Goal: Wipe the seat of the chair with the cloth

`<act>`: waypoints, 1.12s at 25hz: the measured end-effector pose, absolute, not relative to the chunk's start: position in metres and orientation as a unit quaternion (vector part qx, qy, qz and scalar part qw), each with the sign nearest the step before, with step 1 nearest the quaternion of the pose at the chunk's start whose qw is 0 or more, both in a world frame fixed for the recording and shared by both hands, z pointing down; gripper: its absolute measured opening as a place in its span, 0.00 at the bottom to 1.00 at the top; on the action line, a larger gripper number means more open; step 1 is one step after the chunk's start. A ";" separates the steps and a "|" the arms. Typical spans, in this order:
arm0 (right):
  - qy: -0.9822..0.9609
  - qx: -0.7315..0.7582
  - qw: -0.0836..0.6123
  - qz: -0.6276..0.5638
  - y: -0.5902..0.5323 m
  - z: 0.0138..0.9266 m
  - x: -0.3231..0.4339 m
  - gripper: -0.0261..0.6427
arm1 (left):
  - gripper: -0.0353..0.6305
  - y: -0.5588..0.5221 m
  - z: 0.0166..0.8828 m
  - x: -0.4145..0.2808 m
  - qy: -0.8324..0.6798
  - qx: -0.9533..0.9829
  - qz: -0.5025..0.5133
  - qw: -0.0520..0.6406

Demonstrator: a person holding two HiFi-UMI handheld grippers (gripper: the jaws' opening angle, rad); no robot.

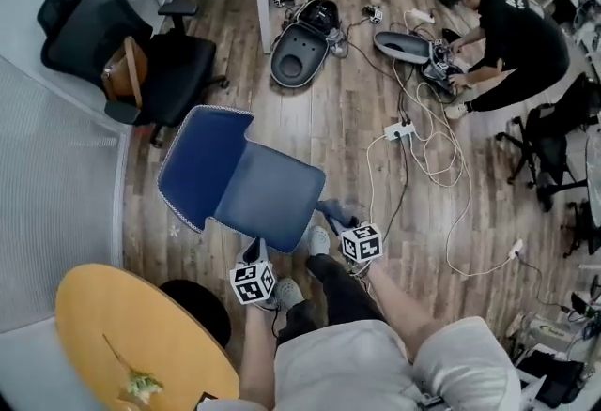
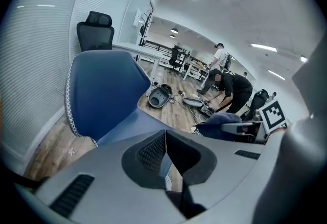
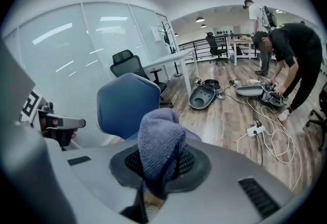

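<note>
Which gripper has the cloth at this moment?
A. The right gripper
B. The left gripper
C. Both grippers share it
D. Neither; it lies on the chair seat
A. In the right gripper view the cloth is clamped between the jaws of the right gripper, while the left gripper has its jaws together on nothing and the blue chair seat lies bare.

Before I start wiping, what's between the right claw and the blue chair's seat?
Only the cloth, clamped in the right claw; the right gripper view shows it.
</note>
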State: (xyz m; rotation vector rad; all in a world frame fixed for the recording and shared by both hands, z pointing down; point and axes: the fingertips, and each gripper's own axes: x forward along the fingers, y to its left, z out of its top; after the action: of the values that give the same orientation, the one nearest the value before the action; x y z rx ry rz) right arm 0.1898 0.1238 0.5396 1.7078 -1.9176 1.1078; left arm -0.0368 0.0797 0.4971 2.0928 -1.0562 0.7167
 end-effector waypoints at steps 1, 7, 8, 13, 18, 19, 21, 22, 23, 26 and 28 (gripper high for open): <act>-0.677 0.599 0.168 0.392 0.133 0.531 0.178 0.12 | 0.09 0.085 0.491 -0.043 -0.407 0.803 0.274 0.339; -0.701 0.571 0.169 0.393 0.185 0.486 0.108 0.12 | 0.09 0.121 0.461 -0.072 -0.413 0.798 0.261 0.354; -0.701 0.571 0.165 0.394 0.194 0.479 0.100 0.12 | 0.09 0.128 0.457 -0.073 -0.409 0.800 0.261 0.354; -0.700 0.569 0.144 0.407 0.223 0.454 0.061 0.12 | 0.09 0.146 0.431 -0.080 -0.396 0.812 0.249 0.348; -0.702 0.565 0.138 0.412 0.237 0.443 0.036 0.12 | 0.09 0.154 0.413 -0.079 -0.382 0.829 0.240 0.331; -0.703 0.566 0.136 0.408 0.238 0.440 0.033 0.12 | 0.09 0.156 0.410 -0.077 -0.378 0.832 0.240 0.328; -0.704 0.571 0.133 0.400 0.240 0.436 0.030 0.12 | 0.09 0.161 0.405 -0.074 -0.367 0.840 0.242 0.319; -0.704 0.574 0.131 0.398 0.241 0.435 0.029 0.12 | 0.09 0.166 0.403 -0.073 -0.361 0.844 0.244 0.314; -0.702 0.577 0.129 0.396 0.244 0.435 0.028 0.12 | 0.09 0.171 0.402 -0.072 -0.356 0.847 0.247 0.308; -0.695 0.583 0.117 0.405 0.253 0.437 0.025 0.12 | 0.09 0.185 0.397 -0.074 -0.350 0.853 0.256 0.292; -0.689 0.583 0.108 0.416 0.257 0.442 0.020 0.12 | 0.09 0.190 0.396 -0.081 -0.351 0.853 0.265 0.282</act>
State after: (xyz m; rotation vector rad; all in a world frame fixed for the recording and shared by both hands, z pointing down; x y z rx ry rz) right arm 0.0204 0.2571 0.4423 1.7163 -2.0280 1.2229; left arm -0.0805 0.1905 0.3963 2.2847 -0.9394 0.7088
